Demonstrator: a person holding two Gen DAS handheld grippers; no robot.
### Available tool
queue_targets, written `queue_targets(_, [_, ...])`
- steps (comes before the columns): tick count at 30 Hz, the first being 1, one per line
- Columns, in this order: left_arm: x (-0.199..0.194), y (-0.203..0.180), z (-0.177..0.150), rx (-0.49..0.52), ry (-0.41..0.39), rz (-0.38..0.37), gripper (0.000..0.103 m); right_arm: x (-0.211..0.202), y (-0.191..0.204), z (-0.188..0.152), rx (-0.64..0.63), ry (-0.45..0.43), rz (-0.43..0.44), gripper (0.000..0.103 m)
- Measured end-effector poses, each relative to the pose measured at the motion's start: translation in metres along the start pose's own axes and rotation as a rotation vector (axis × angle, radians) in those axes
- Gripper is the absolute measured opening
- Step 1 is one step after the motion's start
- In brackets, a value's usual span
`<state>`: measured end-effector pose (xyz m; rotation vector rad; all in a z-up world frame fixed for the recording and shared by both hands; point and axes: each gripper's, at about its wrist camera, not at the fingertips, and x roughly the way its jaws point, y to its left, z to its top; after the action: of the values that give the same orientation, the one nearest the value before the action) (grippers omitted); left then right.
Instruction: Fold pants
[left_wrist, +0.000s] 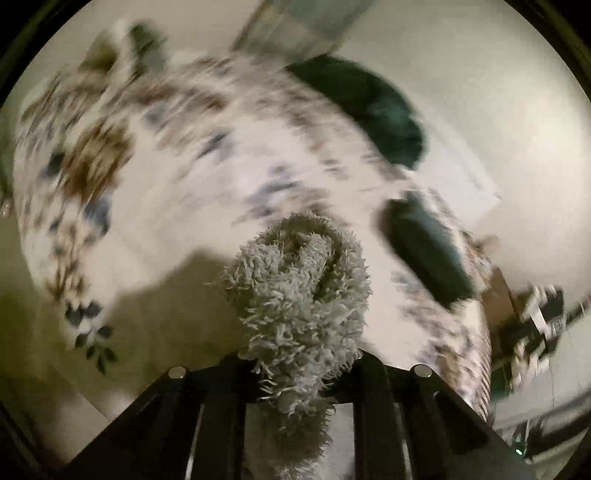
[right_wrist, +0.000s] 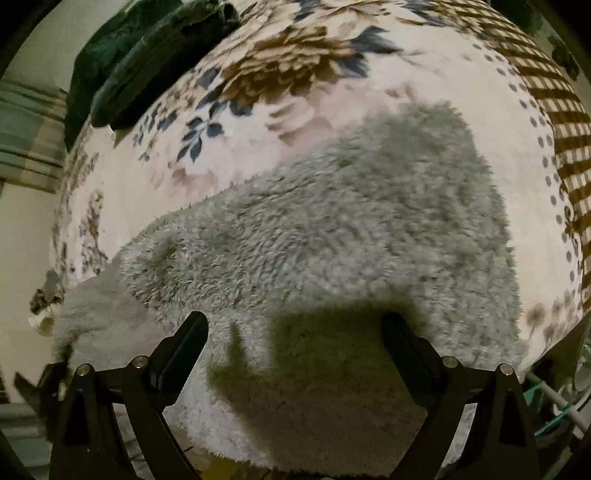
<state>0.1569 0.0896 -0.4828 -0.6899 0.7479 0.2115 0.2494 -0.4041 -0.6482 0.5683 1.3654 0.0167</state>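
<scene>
Left wrist view: the left gripper (left_wrist: 301, 373) is clenched on a bunched fold of the grey fleece pants (left_wrist: 299, 288). The gathered cloth rises from between the two black fingers (left_wrist: 218, 413) as a thick, shaggy roll whose long axis runs straight away from the camera, toward the middle of the bed; its far end curls over into a rounded knot. The pinched part is lifted clear of the flowered blanket (left_wrist: 155, 155), which appears streaked by motion blur. Two dark green garments (left_wrist: 369, 107) lie on the blanket beyond and to the right of the roll; their shapes are too blurred to tell more.

Right wrist view: the right gripper (right_wrist: 295, 328) is released, its jaws standing wide apart above the cloth with nothing between the pads. Beneath it the pants (right_wrist: 332, 236) lie spread flat on the blanket (right_wrist: 424, 74), filling the lower half of the picture. The long axis of this flat part runs from the lower left up toward the upper right, ending in a rounded edge near the blanket's checked border (right_wrist: 561, 122). A dark green garment (right_wrist: 147, 70) sits at the upper left, well apart from the pants.
</scene>
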Motion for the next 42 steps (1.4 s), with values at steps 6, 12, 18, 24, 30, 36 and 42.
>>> queue_targets(6, [-0.038, -0.142, -0.032, 0.259, 0.070, -0.186, 0.012, -0.032, -0.047, -0.004, 0.117, -0.039, 0.047, 0.096])
queue_targets(12, [-0.021, -0.259, -0.127, 0.433, 0.238, -0.316, 0.012, -0.084, -0.124, -0.014, 0.307, -0.104, 0.090, 0.096])
queue_targets(18, [0.015, -0.322, -0.232, 0.602, 0.408, -0.336, 0.012, -0.126, -0.195, -0.029, 0.405, -0.157, 0.029, 0.096])
queue_targets(24, [0.048, -0.349, -0.293, 0.708, 0.589, -0.201, 0.036, -0.151, -0.244, -0.041, 0.462, -0.189, -0.020, 0.096])
queue_targets(30, [0.033, -0.350, -0.288, 0.663, 0.660, -0.260, 0.082, -0.156, -0.245, -0.036, 0.385, -0.178, -0.038, 0.102])
queue_targets(36, [0.031, -0.314, -0.212, 0.634, 0.564, -0.176, 0.083, -0.147, -0.206, -0.001, 0.274, -0.165, 0.079, 0.102])
queue_targets(42, [0.078, -0.232, -0.141, 0.600, 0.494, 0.111, 0.083, -0.106, -0.132, 0.053, 0.151, -0.104, 0.175, 0.102])
